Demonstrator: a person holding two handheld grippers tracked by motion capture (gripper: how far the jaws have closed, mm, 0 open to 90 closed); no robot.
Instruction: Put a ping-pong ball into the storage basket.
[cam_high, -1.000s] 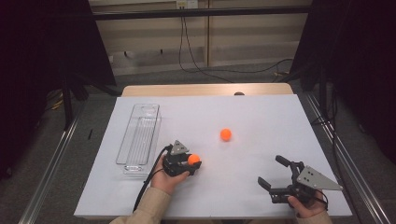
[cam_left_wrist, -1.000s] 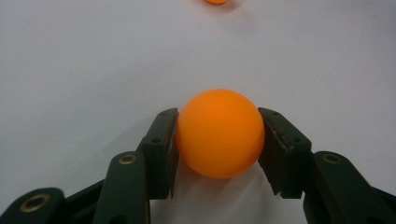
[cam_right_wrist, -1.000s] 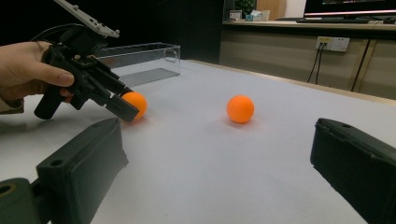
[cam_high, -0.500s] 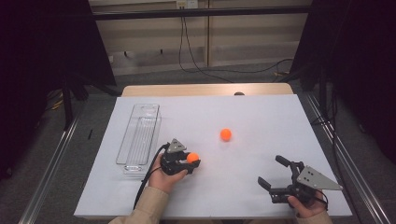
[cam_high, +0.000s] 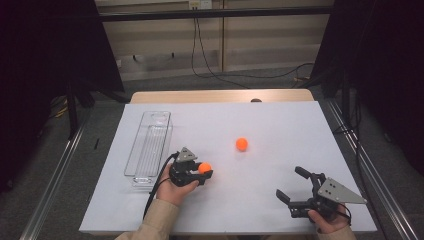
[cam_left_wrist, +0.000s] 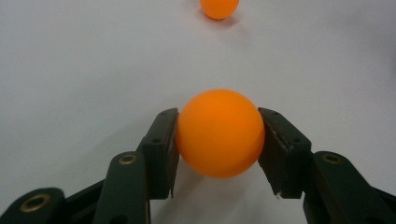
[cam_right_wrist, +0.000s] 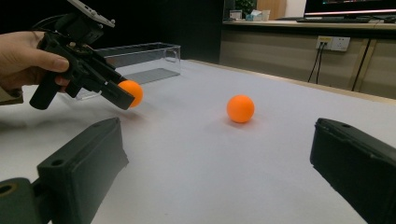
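A small, smooth orange plastic ball (cam_left_wrist: 219, 133) is clamped between the two black jaws of the left gripper (cam_high: 204, 170), one pad pressed against each side of it. In the right gripper view the held ball (cam_right_wrist: 131, 93) is seen raised slightly above the white table surface (cam_high: 280, 125), near the table's front left part. A clear, long rectangular plastic tray (cam_high: 149, 146) lies just beside the left gripper, on its outer side. A second orange ball (cam_high: 242, 144) rests on the table farther off, near the middle, well apart from both grippers. The right gripper (cam_high: 291, 188) is held near the front right corner, its jaws spread wide with nothing between them.
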